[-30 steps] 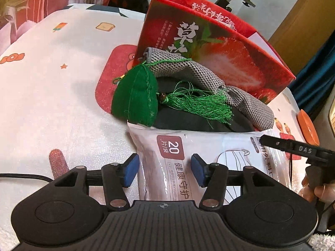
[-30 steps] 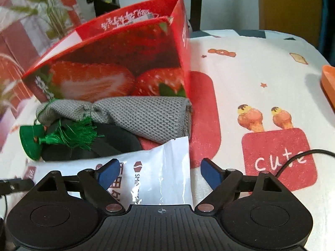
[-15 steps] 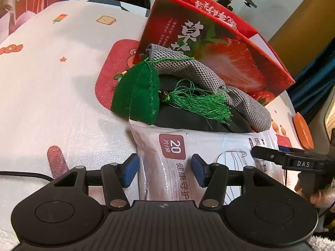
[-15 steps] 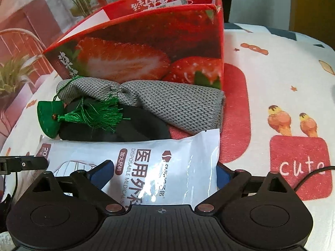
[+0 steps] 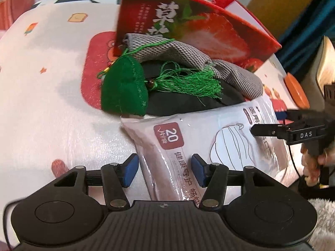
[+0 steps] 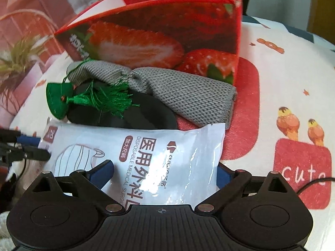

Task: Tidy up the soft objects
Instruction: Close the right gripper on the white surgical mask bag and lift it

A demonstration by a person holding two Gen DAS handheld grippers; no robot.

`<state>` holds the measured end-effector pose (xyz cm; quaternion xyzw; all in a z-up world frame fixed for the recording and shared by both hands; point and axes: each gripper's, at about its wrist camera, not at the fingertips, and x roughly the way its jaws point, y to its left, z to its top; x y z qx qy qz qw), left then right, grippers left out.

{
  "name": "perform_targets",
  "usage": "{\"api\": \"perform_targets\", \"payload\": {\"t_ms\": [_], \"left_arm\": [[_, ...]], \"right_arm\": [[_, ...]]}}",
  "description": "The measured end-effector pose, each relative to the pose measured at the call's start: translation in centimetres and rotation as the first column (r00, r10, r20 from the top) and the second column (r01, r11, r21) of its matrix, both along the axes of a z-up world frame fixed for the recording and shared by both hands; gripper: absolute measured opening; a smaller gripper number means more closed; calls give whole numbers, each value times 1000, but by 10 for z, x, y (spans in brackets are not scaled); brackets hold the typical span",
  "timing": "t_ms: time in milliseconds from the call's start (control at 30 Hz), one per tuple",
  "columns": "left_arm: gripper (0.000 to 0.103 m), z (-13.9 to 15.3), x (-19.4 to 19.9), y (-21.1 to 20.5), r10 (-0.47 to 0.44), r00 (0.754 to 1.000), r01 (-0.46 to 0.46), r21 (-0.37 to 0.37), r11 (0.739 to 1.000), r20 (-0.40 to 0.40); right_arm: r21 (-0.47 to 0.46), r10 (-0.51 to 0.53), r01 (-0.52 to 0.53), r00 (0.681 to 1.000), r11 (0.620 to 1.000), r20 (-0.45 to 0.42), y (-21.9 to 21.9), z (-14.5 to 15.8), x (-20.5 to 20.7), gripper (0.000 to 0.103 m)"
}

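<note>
The pack of disposable medical masks point(image 6: 134, 156) lies flat on the printed tablecloth point(image 5: 52, 104), just in front of the grey knit cloth point(image 6: 188, 96), green tasselled sachet point(image 5: 125, 87) and strawberry box point(image 6: 167, 37); left gripper point(image 5: 163, 172) straddles one end, jaws apart, pads not pressing; right gripper point(image 6: 163, 173) straddles the other, jaws opening, nothing clamped. Judged light, pliant, with slick film likely to slip; best taken across the padded body, not the thin sealed edge.
</note>
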<state>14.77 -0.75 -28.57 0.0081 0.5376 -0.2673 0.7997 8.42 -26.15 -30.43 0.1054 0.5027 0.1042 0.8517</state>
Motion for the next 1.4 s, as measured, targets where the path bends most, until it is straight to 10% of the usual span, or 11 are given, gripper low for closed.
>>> {"api": "perform_targets", "payload": {"t_ms": [367, 633, 1000, 1400], "left_arm": [[73, -9, 3, -13, 10, 1000, -10, -12, 1000, -11], [58, -3, 2, -16, 6, 1000, -6, -15, 1000, 22], [52, 12, -4, -6, 17, 997, -16, -21, 1000, 80], [51, 50, -3, 1, 37, 979, -11, -125, 992, 200]], "right_arm": [[-61, 45, -44, 999, 997, 25, 12, -2, -2, 103], [-33, 45, -45, 999, 998, 18, 21, 1, 0, 96], [-59, 17, -12, 996, 998, 86, 11, 21, -3, 48], [-120, 11, 19, 969, 993, 248, 5, 56, -2, 37]]}}
